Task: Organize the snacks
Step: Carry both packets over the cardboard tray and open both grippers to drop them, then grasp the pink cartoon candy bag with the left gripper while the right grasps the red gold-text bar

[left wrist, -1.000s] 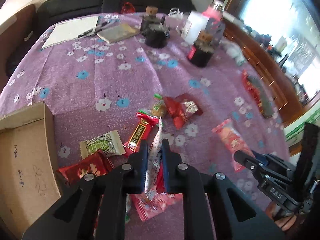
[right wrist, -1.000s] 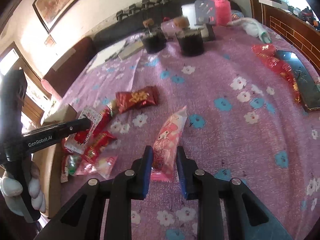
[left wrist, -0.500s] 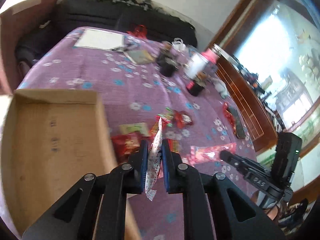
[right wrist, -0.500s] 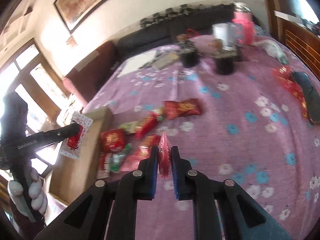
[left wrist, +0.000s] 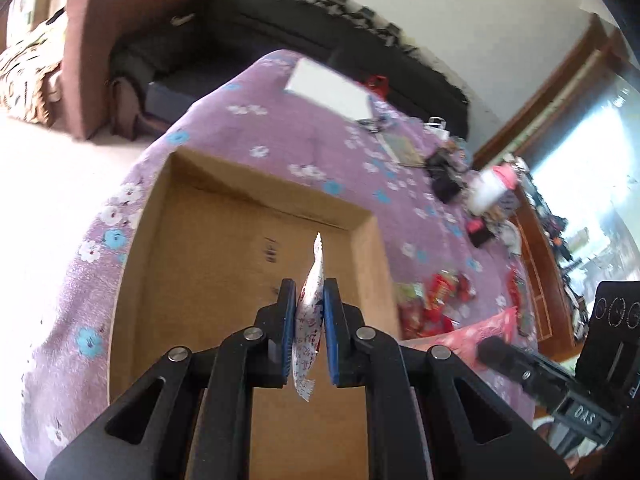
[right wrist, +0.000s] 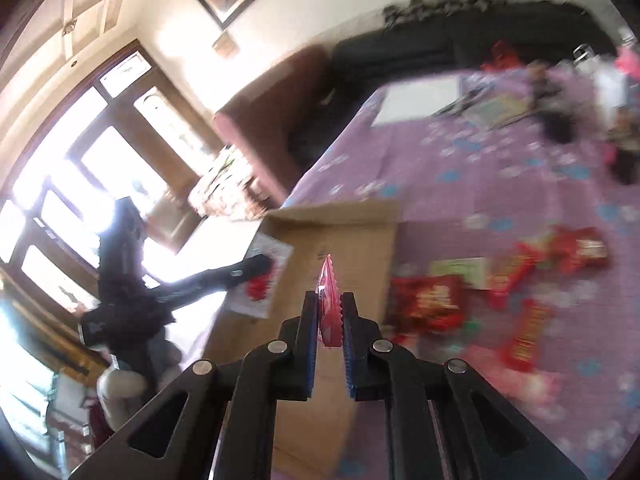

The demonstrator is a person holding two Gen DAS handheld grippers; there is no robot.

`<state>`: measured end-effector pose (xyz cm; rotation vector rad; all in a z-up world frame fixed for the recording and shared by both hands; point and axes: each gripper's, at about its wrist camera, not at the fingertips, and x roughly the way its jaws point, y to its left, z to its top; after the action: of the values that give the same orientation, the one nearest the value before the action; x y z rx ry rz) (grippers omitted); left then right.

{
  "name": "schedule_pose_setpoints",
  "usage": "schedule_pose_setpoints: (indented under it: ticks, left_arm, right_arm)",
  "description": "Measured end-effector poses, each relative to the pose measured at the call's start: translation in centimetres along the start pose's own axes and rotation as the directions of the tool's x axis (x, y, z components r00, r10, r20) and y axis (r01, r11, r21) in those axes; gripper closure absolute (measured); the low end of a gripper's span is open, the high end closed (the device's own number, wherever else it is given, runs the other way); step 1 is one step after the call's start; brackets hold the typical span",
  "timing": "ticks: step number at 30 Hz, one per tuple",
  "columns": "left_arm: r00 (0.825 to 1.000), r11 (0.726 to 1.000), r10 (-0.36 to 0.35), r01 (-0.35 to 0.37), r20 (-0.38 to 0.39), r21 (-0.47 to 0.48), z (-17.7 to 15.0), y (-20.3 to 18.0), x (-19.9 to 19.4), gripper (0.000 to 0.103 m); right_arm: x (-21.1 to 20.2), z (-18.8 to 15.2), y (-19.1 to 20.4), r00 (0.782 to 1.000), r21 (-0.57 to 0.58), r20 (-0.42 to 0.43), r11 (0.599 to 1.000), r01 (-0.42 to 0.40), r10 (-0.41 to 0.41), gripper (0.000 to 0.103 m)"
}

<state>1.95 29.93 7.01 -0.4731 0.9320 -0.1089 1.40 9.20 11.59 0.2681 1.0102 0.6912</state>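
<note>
My left gripper (left wrist: pixel 310 292) is shut on a white snack packet with red print (left wrist: pixel 310 312), held edge-on above the open cardboard box (left wrist: pixel 240 264). My right gripper (right wrist: pixel 330 304) is shut on a pink snack packet (right wrist: pixel 329 296), also edge-on, over the box's right side (right wrist: pixel 352 236). The left gripper with its white packet (right wrist: pixel 262 276) shows in the right wrist view; the right gripper and its pink packet (left wrist: pixel 480 330) show in the left wrist view. Several red and green snack packets (right wrist: pixel 436 300) lie on the purple floral cloth (right wrist: pixel 480 168) right of the box.
Far across the table stand dark jars (left wrist: pixel 444 184), a white cup (left wrist: pixel 486 194), a pink bottle, a notebook and white paper (left wrist: pixel 332 88). A dark sofa (left wrist: pixel 280 24) runs behind the table. The box sits near the table's left edge.
Both grippers have swung left with their packets, from above the snack pile to above the cardboard box. The right wrist view is blurred by motion.
</note>
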Motion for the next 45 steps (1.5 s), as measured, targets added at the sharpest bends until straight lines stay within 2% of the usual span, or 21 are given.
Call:
schedule_pose_setpoints:
  ticks: [3,5,7,8,9,10,11,15,17,20,23,26,32,34,36,38,41,45]
  left_arm:
    - [0.999,0.999,0.045,-0.045,0.001,-0.014,0.3,0.8,0.9,0.092]
    - [0.998,0.998,0.061,-0.062,-0.007,-0.012,0.4,1.1,1.3,0.089]
    - [0.998,0.998,0.062,-0.062,-0.015,-0.024,0.5,1.5,1.4,0.078]
    - [0.998,0.998,0.064,-0.065,-0.011,-0.026,0.5,1.5,1.3,0.069]
    - [0.998,0.998,0.063,-0.063,-0.006,-0.024,0.4,1.5,1.2,0.059]
    - [0.998,0.998,0.061,-0.061,-0.002,-0.022,0.4,1.6,1.1,0.055]
    - [0.998,0.998,0.064,-0.064,0.006,-0.020,0.3,1.6,0.8,0.052]
    - [0.991,0.992,0.128,-0.129,0.047,0.011,-0.1,0.9,-0.5,0.052]
    - [0.986,0.988,0.149,-0.151,0.071,0.027,-0.4,0.5,-1.2,0.052]
    - [0.973,0.979,0.190,-0.199,0.131,0.054,-1.3,-0.6,-2.6,0.052]
    - [0.968,0.979,0.181,-0.194,0.172,0.059,-2.4,-1.8,-3.6,0.052]
    - [0.975,0.983,0.152,-0.166,0.164,0.074,-3.2,-3.0,-3.4,0.052]
    - [0.964,0.975,0.186,-0.205,0.188,0.087,-3.7,-5.5,-0.6,0.052]
    - [0.953,0.958,0.241,-0.264,0.181,0.110,-3.8,-6.1,0.9,0.052]
    - [0.942,0.934,0.308,-0.326,0.134,0.145,-4.1,-6.2,2.4,0.052]
    - [0.942,0.929,0.330,-0.335,0.053,0.159,-4.8,-5.5,3.8,0.052]
    - [0.944,0.934,0.329,-0.326,0.004,0.149,-5.7,-4.5,4.0,0.052]
    - [0.977,0.976,0.213,-0.213,0.015,0.047,-5.5,-3.0,1.9,0.052]
  right_arm:
    - [3.6,1.0,-0.5,0.997,0.055,-0.069,0.998,-0.037,0.041,0.093]
    - [5.5,1.5,-1.2,0.993,0.085,-0.097,0.995,-0.053,0.061,0.089]
    - [6.9,2.1,-1.9,0.993,0.103,-0.113,0.994,-0.029,0.040,0.088]
    - [7.4,2.4,-2.1,0.994,0.107,-0.109,0.994,-0.010,0.022,0.087]
    - [7.8,2.7,-2.3,0.994,0.094,-0.108,0.995,0.016,-0.005,0.082]
    - [8.0,2.8,-2.2,0.994,0.075,-0.106,0.996,0.044,-0.036,0.077]
    - [8.2,2.9,-2.2,0.993,0.050,-0.099,0.996,0.075,-0.070,0.066]
    - [7.5,3.6,-1.6,0.990,-0.031,-0.024,0.990,0.141,-0.141,0.049]
    - [6.6,3.7,-1.5,0.988,-0.037,0.010,0.988,0.152,-0.152,0.049]
    - [5.1,3.4,-1.2,0.972,-0.076,0.057,0.970,0.231,-0.228,0.047]
    - [3.0,2.2,-1.5,0.954,-0.092,0.101,0.952,0.292,-0.283,0.047]
    - [0.3,1.2,-3.1,0.954,-0.043,0.116,0.958,0.284,-0.278,0.044]
    - [-4.5,-1.8,-8.2,0.940,0.045,0.116,0.947,0.318,-0.321,0.044]
    - [-5.7,-2.9,-9.9,0.936,0.063,0.101,0.941,0.333,-0.338,0.044]
    - [-6.7,-3.8,-11.3,0.932,0.074,0.086,0.935,0.347,-0.352,0.044]
    - [-7.2,-4.5,-12.3,0.932,0.074,0.061,0.933,0.352,-0.356,0.044]
    - [-7.2,-5.6,-13.5,0.929,0.027,0.021,0.929,0.368,-0.369,0.044]
    - [-5.0,-6.0,-12.9,0.920,-0.061,-0.023,0.920,0.388,-0.390,0.044]
